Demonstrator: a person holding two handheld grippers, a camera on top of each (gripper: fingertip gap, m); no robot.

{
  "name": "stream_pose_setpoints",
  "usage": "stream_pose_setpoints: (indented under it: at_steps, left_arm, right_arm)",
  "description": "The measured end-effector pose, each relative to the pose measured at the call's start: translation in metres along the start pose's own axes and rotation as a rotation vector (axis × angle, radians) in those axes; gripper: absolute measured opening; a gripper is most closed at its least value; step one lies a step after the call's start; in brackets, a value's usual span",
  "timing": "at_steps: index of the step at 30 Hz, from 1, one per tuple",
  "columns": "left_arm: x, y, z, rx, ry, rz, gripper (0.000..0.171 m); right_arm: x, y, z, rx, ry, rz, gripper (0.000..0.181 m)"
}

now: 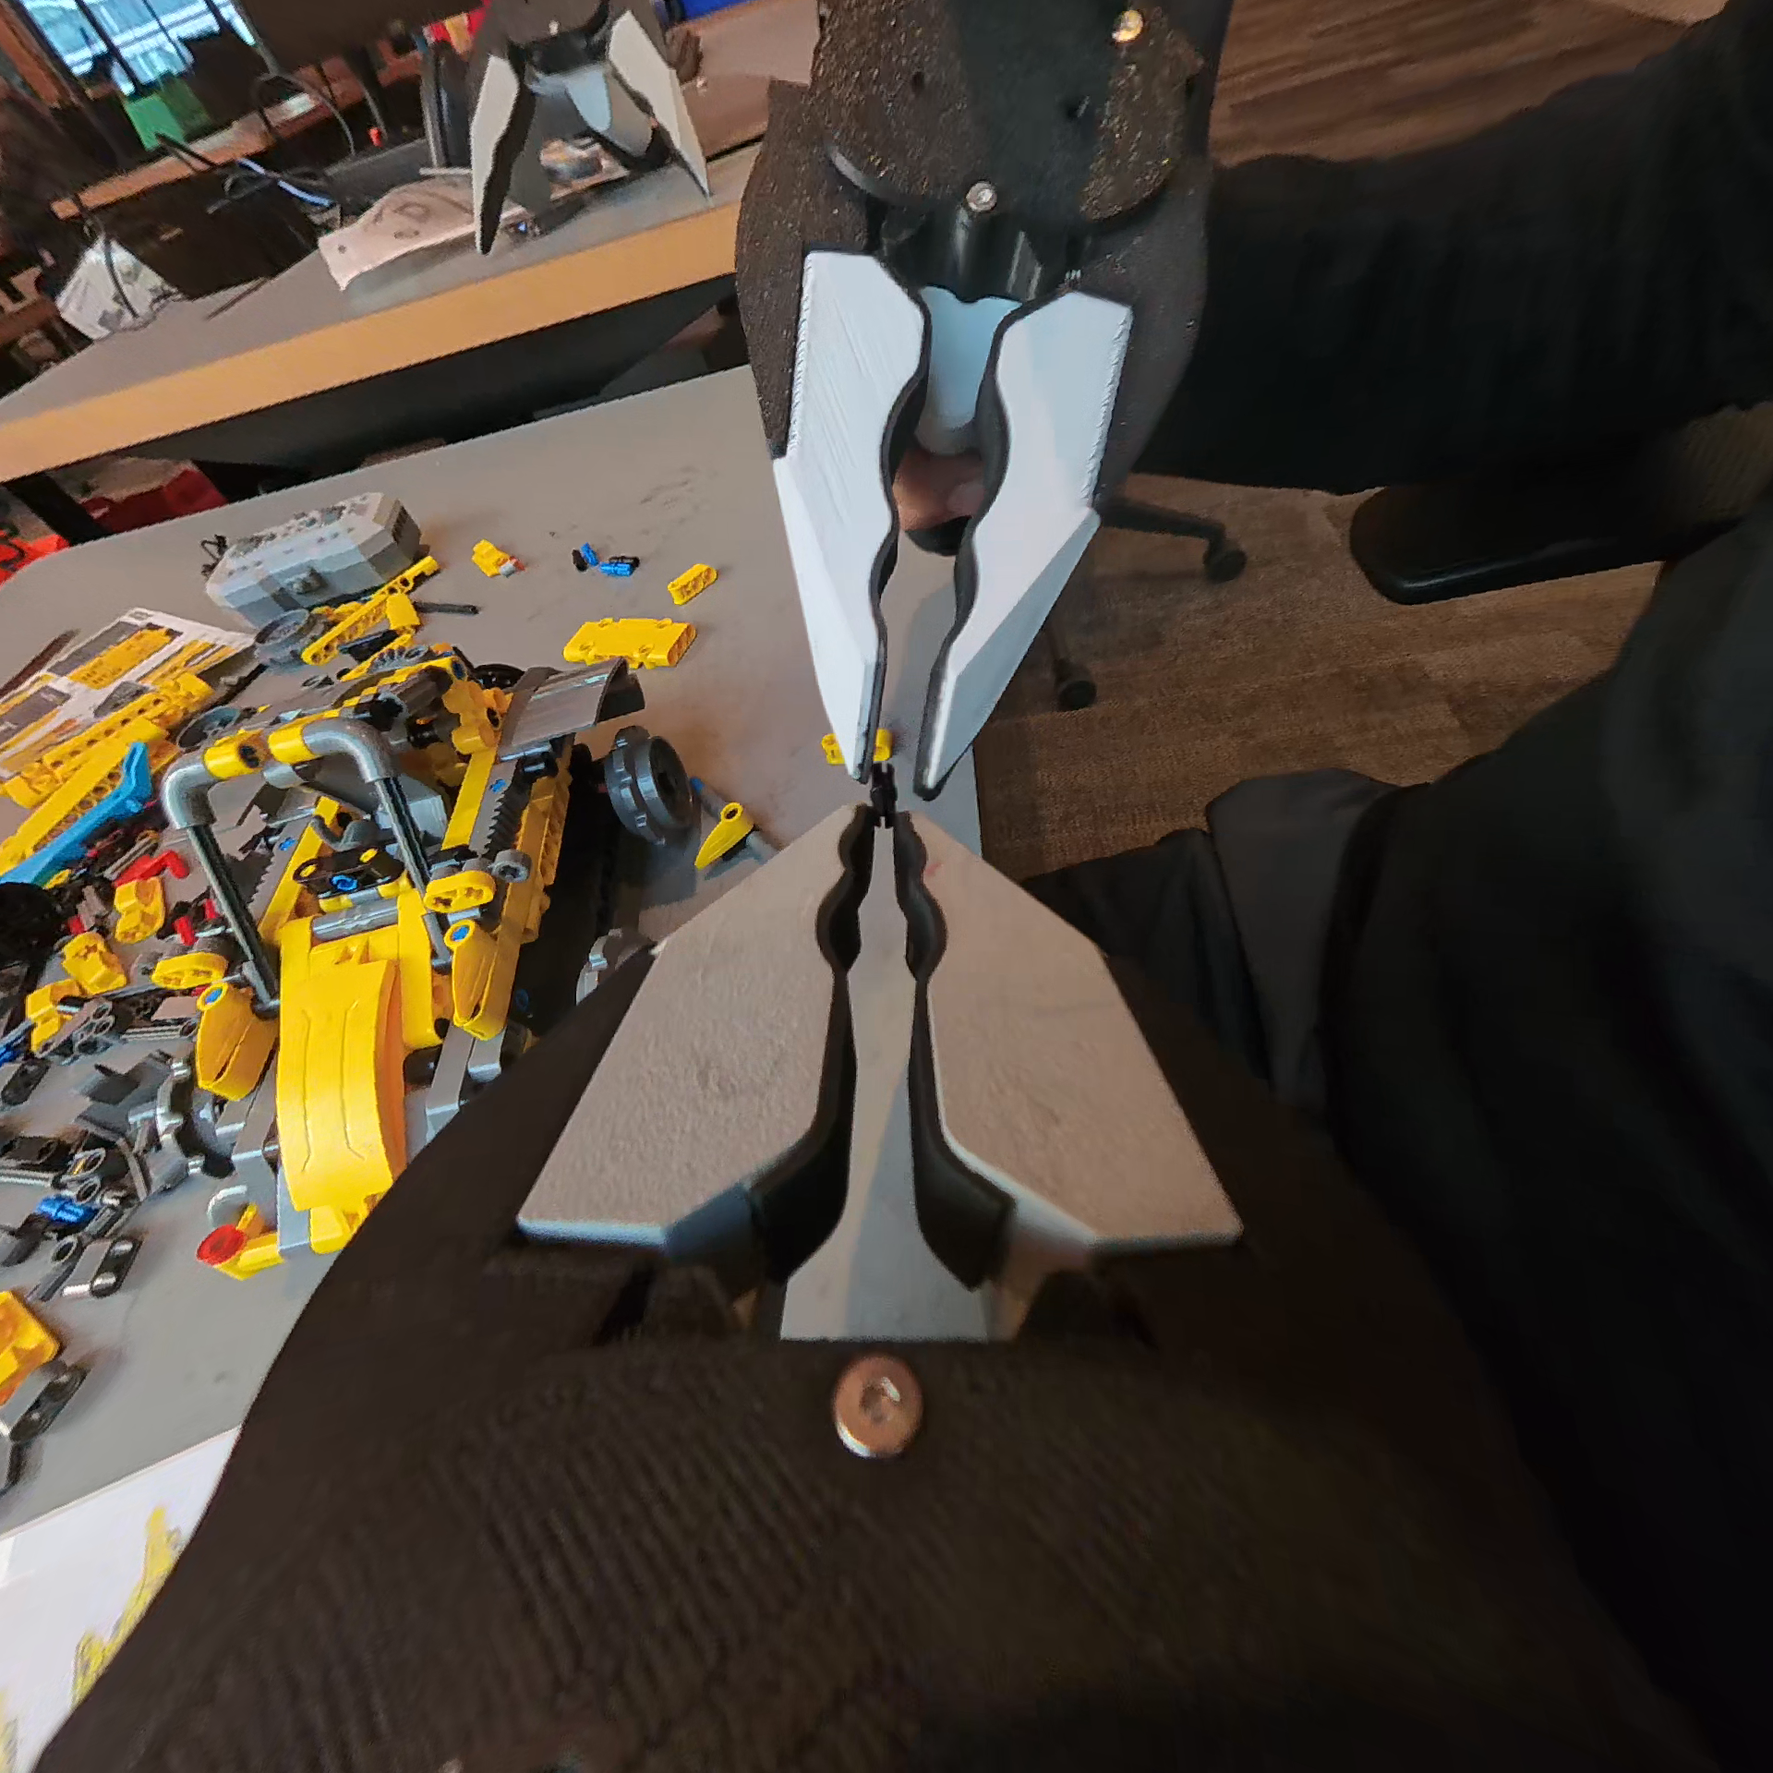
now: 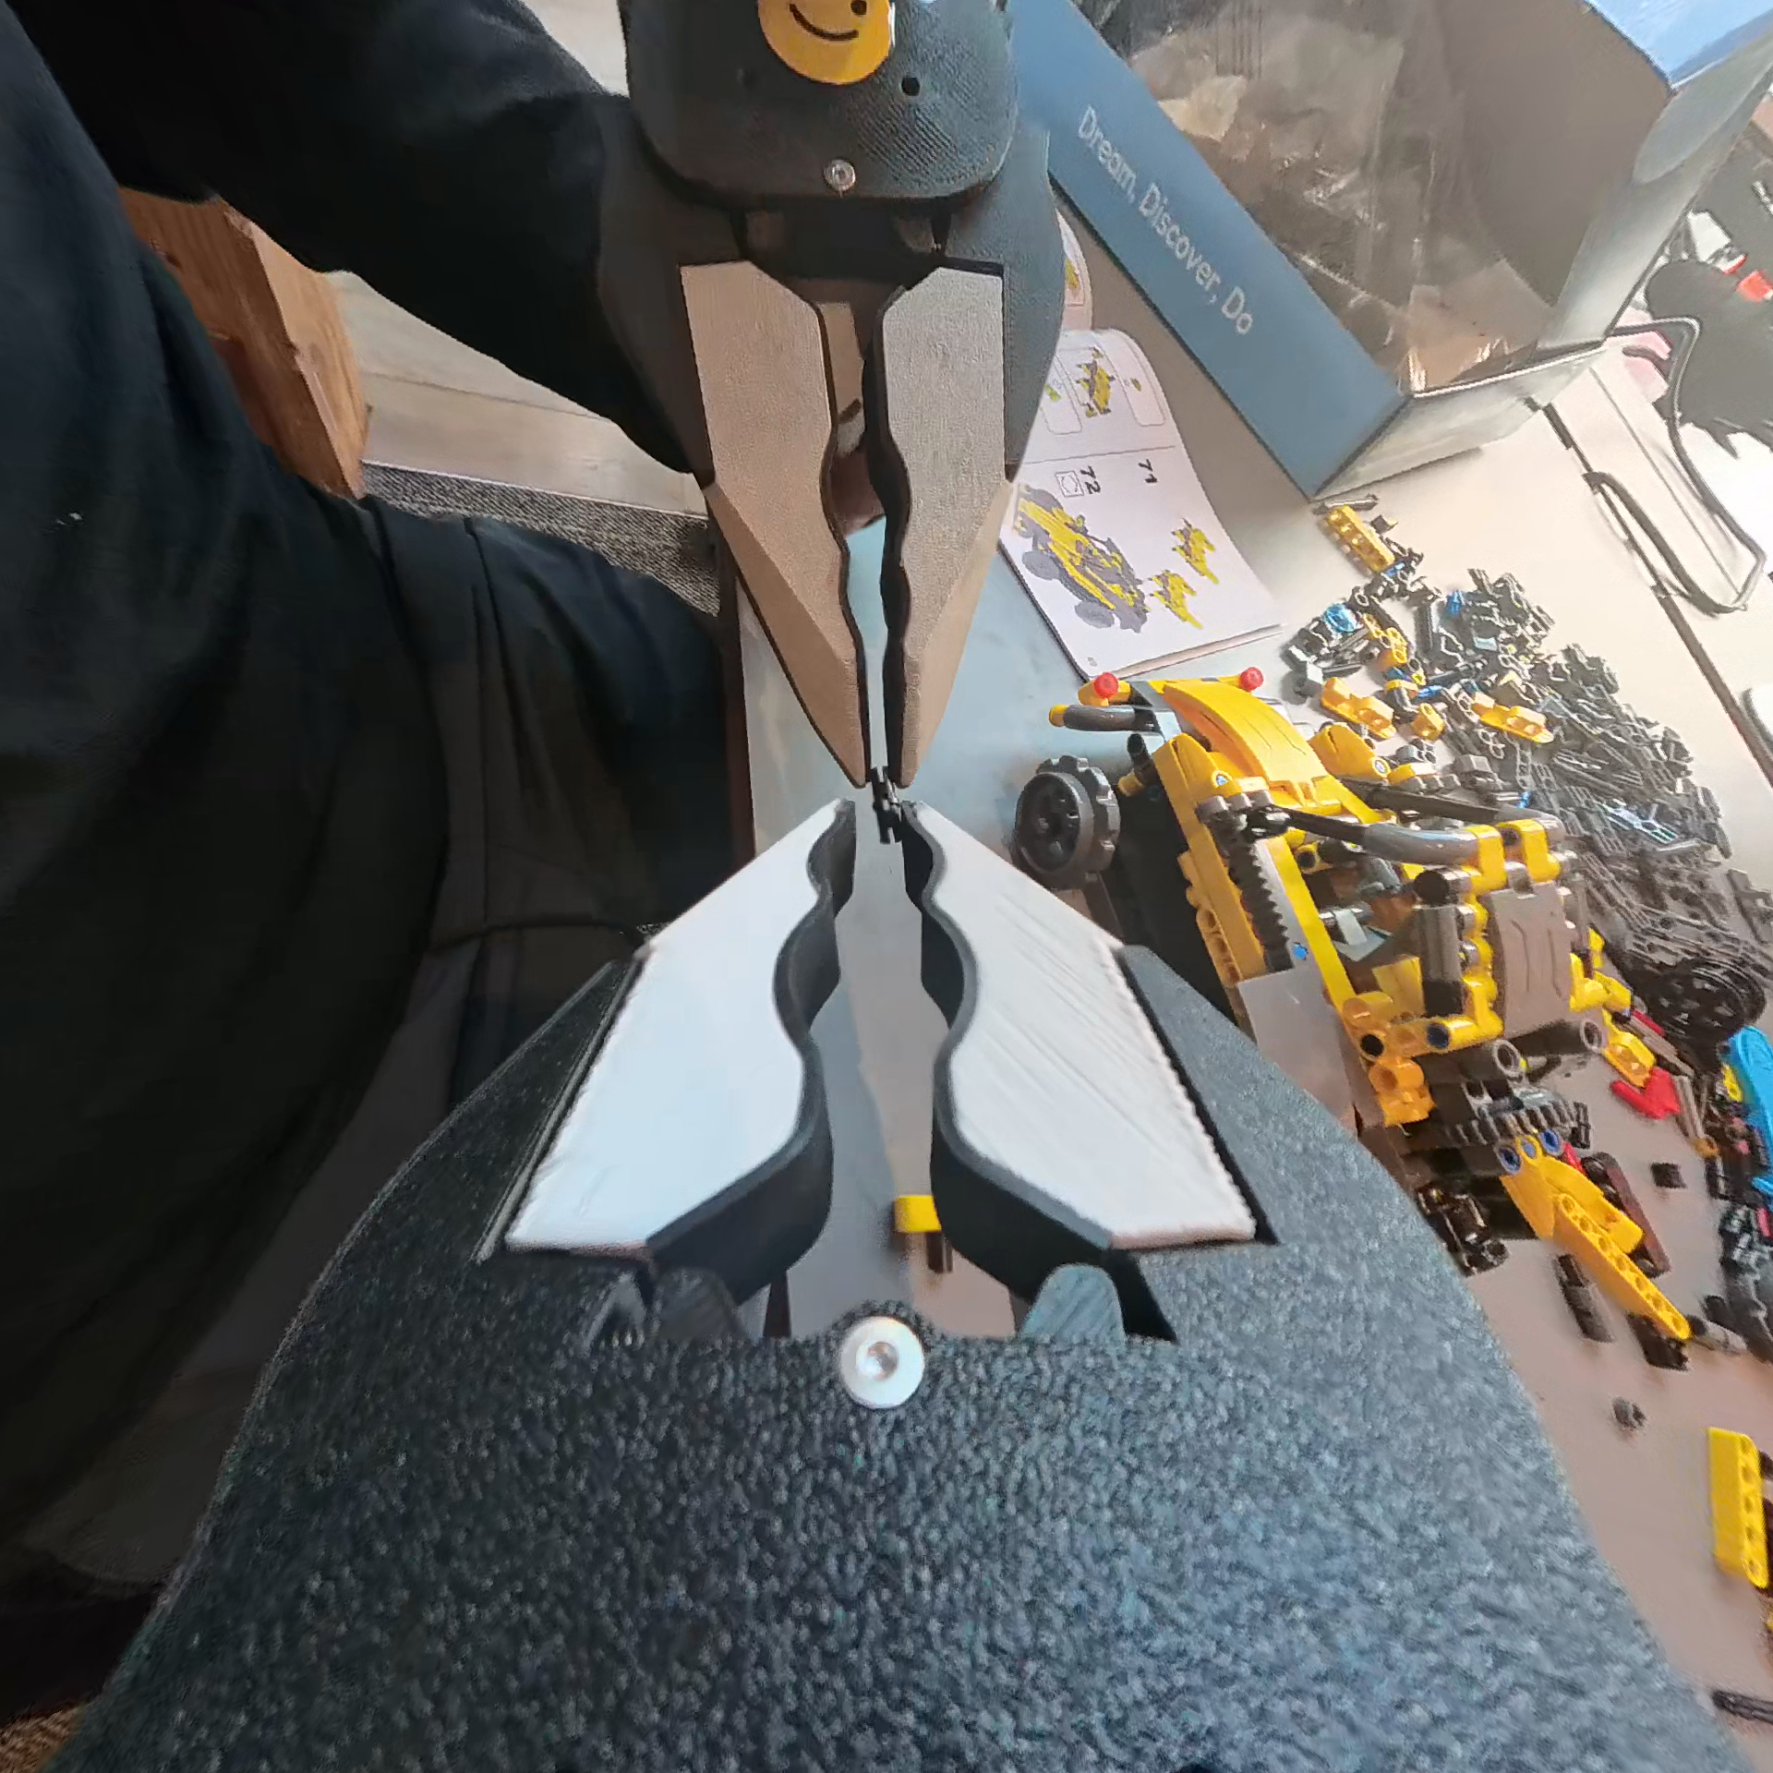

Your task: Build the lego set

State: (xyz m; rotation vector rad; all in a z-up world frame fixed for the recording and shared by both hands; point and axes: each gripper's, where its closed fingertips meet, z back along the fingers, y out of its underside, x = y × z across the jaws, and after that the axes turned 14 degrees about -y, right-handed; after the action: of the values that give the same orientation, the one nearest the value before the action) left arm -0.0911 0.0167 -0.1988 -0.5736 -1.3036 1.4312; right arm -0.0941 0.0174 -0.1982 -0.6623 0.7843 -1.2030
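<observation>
A: Where do the grippers meet?
B: Tip to tip over the grey counter [image 1: 614,460] edge, left gripper [image 1: 881,815] facing right gripper [image 2: 881,825], small black plastic pin [image 1: 883,794] between them.
A: And the yellow brick vehicle [image 1: 384,863]?
B: On the counter, left of them; the loose small brick parts [image 2: 1554,691] lie beyond it.

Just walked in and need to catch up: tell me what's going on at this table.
A person holds two grippers tip to tip above the table edge. The left gripper and right gripper both pinch a small black pin between them. Beside them on the table sit a half-built yellow toy vehicle, loose building pieces and an open instruction booklet.
</observation>
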Motion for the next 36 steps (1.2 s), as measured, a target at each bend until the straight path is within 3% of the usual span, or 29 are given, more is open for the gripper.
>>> stream_pose_setpoints:
  at_steps: [12, 18, 21, 25, 32, 36]
  left_arm:
    - [-0.007, -0.005, -0.002, -0.005, 0.057, 0.055, 0.001]
    - [-0.007, 0.005, -0.035, 0.16, 0.081, 0.173, 0.037]
    - [-0.011, 0.01, -0.059, 0.247, 0.097, 0.179, 0.036]
    - [-0.018, 0.018, -0.083, 0.333, 0.121, 0.126, 0.036]
    - [-0.018, 0.029, -0.1, 0.425, 0.109, 0.033, 0.035]
    - [-0.022, 0.027, -0.104, 0.421, 0.136, 0.017, 0.022]
  right_arm:
    - [0.006, 0.005, 0.007, 0.024, 0.01, -0.016, 0.005]
    - [-0.001, 0.075, 0.044, 0.118, 0.127, -0.277, 0.004]
    - [0.0, 0.098, 0.058, 0.138, 0.161, -0.35, 0.004]
    - [0.003, 0.099, 0.057, 0.14, 0.154, -0.339, 0.004]
    - [0.006, 0.107, 0.047, 0.202, 0.111, -0.313, 0.004]
    - [0.006, 0.106, 0.047, 0.204, 0.101, -0.305, 0.004]
